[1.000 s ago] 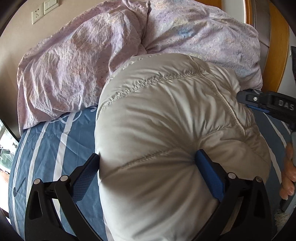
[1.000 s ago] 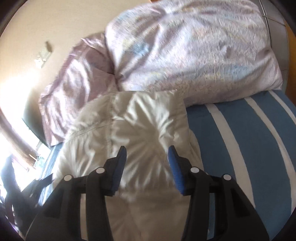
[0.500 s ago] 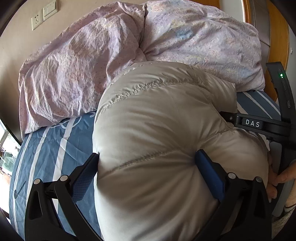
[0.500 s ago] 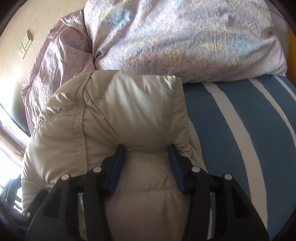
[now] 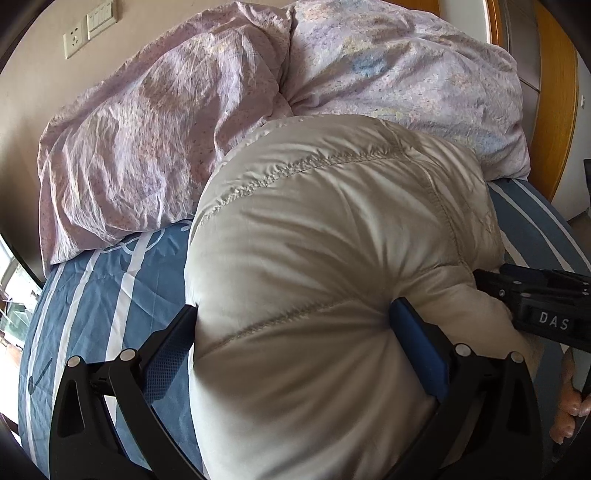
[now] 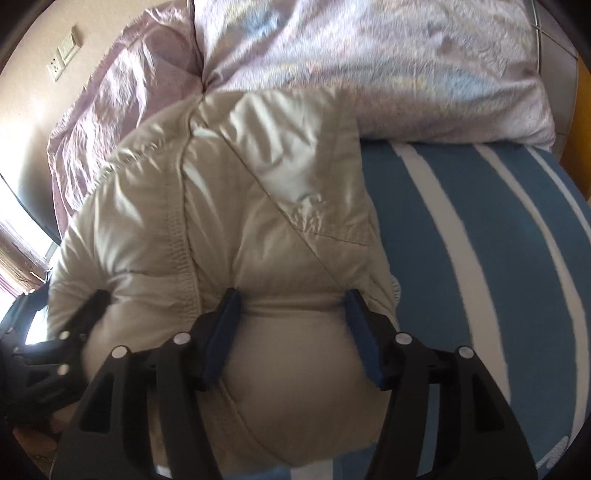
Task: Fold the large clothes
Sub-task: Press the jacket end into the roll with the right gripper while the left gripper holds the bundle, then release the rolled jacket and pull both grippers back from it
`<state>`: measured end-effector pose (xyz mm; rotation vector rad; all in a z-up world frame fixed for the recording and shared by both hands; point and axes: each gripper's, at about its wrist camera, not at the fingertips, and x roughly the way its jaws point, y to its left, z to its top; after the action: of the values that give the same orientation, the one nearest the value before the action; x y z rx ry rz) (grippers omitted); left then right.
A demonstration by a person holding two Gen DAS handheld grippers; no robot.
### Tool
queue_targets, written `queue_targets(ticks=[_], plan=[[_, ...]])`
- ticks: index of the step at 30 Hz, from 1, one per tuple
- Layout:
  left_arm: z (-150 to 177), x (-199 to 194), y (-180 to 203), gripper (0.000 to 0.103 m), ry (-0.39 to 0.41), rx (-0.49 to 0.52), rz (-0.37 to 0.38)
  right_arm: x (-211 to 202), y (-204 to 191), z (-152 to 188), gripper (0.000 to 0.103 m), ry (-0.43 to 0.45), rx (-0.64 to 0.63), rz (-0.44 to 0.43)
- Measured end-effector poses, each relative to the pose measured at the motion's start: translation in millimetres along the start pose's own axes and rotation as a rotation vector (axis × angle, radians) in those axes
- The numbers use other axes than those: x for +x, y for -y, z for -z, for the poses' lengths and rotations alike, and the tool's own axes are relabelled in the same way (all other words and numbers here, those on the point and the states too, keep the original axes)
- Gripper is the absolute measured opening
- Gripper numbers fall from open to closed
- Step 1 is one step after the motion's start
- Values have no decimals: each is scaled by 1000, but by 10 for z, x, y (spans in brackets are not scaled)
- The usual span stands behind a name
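A puffy beige down jacket [image 5: 332,240] lies bundled on the blue striped bed [image 5: 110,280]; it also fills the right wrist view [image 6: 229,206]. My left gripper [image 5: 295,314] has its jaws wide apart with a thick bulge of the jacket pressed between them. My right gripper [image 6: 291,299] straddles a fold of the jacket at its right side, its blue pads [image 6: 221,325] pressed into the fabric. The right gripper also shows at the right edge of the left wrist view [image 5: 535,295], against the jacket.
A crumpled lilac floral duvet [image 5: 184,129] is heaped along the far side of the bed, touching the jacket; it also shows in the right wrist view [image 6: 369,55]. A wall with sockets [image 5: 88,26] lies behind. A wooden frame [image 5: 554,92] stands at right.
The right gripper has come down from above onto the jacket's right side and its pads now press into a fold. The left gripper has stayed in place on the bulge.
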<state>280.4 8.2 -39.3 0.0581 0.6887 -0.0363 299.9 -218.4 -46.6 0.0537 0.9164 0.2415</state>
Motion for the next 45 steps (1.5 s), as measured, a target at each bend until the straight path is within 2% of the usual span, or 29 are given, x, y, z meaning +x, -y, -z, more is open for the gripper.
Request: queue_targets(ticks=[4, 8, 10, 11, 13, 15, 19, 21, 23, 27, 31, 35, 40, 45], plan=[[-6, 5, 16, 102, 6, -6, -8, 71, 66, 28, 61, 6, 22, -43], [22, -68, -56, 102, 30, -47, 18, 12, 147, -8, 64, -15, 47, -79], [46, -131, -85, 102, 38, -68, 24, -24, 120, -7, 75, -26, 43, -28], [55, -160, -92, 102, 39, -75, 21, -44, 126, 9, 90, -23, 51, 12], [69, -237, -98, 102, 43, -76, 18, -146, 159, 55, 87, 1, 72, -2], [89, -335, -104, 102, 62, -68, 3, -286, 96, 84, 77, 43, 47, 19], [145, -548, -147, 102, 101, -45, -34, -594, -142, 234, 77, 136, -68, 99], [169, -597, -191, 102, 95, -48, -44, -558, -172, 279, 77, 116, -84, 116], [193, -631, -264, 102, 82, -73, -34, -386, -131, 317, 77, 51, -73, 125], [271, -723, -441, 102, 74, -149, 1, -207, -91, 319, 93, 51, -99, 183], [358, -830, -604, 102, 57, -195, -24, -262, -13, 297, 93, 48, -44, 150], [417, -945, -736, 102, 38, -223, -56, -484, -60, 302, 93, 94, -58, 194], [470, -1085, -767, 102, 36, -219, -89, -868, -140, 312, 101, 159, -60, 276], [513, -1187, -708, 102, 25, -205, -105, -1145, -244, 381, 101, 161, -63, 284]])
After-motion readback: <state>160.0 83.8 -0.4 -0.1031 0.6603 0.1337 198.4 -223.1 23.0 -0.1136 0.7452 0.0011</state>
